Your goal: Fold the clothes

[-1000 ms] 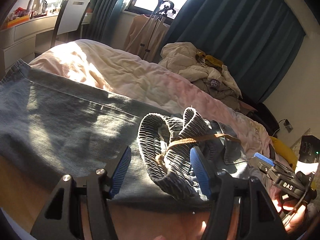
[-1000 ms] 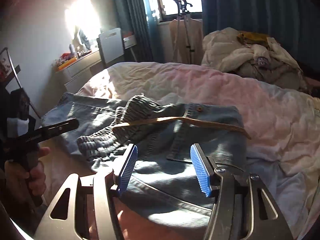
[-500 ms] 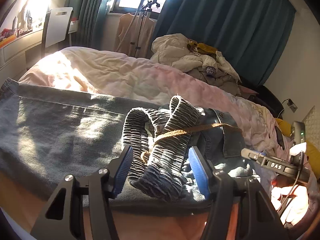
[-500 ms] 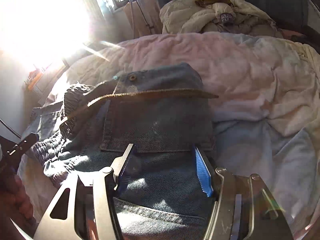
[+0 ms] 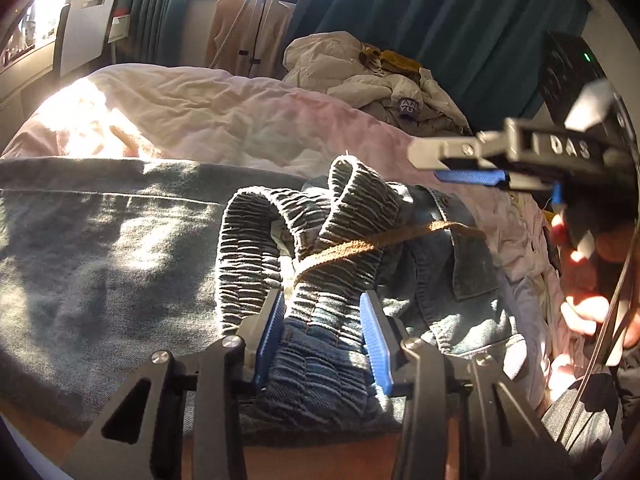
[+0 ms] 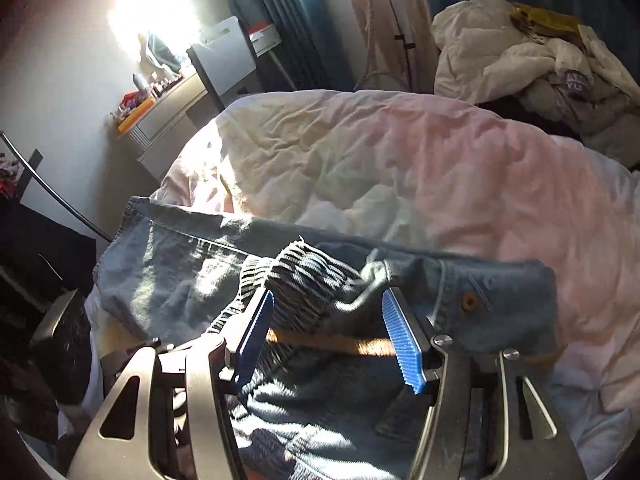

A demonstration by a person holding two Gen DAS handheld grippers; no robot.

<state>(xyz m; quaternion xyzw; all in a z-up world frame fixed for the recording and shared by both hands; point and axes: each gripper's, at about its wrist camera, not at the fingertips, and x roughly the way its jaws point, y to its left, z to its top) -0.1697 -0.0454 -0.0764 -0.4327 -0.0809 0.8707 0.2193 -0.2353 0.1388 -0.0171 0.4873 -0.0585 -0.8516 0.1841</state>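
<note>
Bedroom: rumpled pale quilt (image 6: 400, 152) on the bed, teal curtains (image 5: 460, 20) behind. Faded denim jeans (image 5: 100, 240) lie flat across it, ribbed elastic waistband (image 5: 340, 240) bunched. Left gripper (image 5: 324, 328) clenches that waistband; right gripper (image 6: 328, 336) hangs released above the denim.

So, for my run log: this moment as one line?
step: grasp waistband | left gripper: closing on waistband | right gripper: open above jeans | drawstring: loose | surface: bed
</note>
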